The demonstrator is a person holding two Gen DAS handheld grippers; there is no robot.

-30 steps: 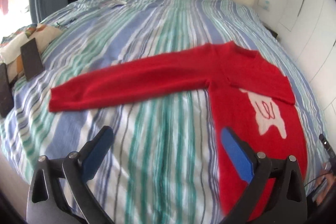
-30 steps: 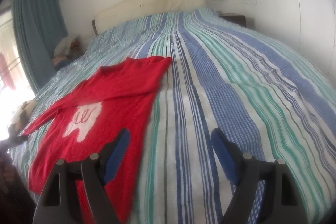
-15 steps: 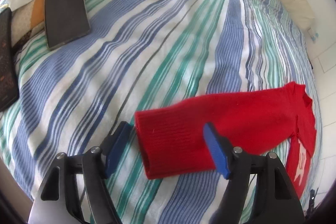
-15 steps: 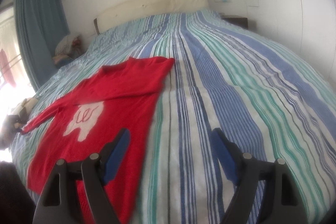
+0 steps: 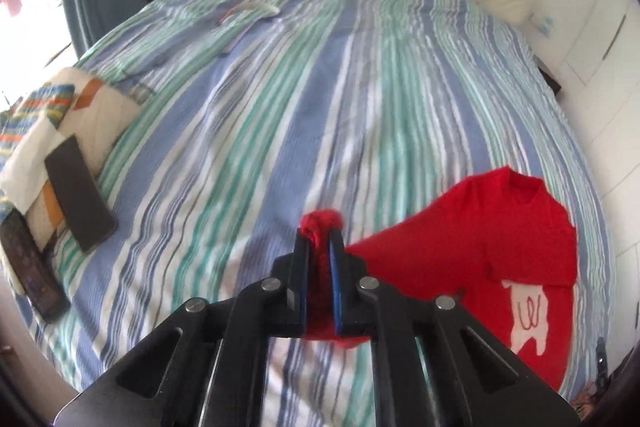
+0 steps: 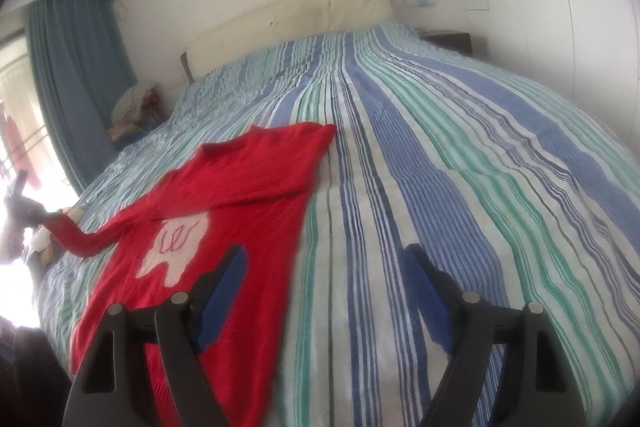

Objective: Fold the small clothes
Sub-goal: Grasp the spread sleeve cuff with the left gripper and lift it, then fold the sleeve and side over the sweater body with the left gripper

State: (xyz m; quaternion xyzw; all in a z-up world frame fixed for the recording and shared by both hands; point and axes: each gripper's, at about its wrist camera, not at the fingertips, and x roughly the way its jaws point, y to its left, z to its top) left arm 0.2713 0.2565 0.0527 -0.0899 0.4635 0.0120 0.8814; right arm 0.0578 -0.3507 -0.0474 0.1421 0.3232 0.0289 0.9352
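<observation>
Left claw (image 5: 320, 247) clamped on sleeve cuff (image 5: 320, 223) of red sweater (image 6: 224, 195), which lies flat on the bed's (image 6: 460, 155) left side. Right claw (image 6: 324, 283) apart, empty, at the near hem. Risk: thin bunched grip slips, or pull drags the body askew. Cuff mostly hidden between pads; right sleeve looks tucked across the chest, unclear.

Readable text: none
Red sweater (image 6: 224, 211): white patch (image 6: 176, 247) bears only a red looped squiggle, no legible letters

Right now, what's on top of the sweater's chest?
One sleeve lies folded across the red sweater, above the white motif. The other cuff is clamped in the left tool. Fabric underneath is hidden.
</observation>
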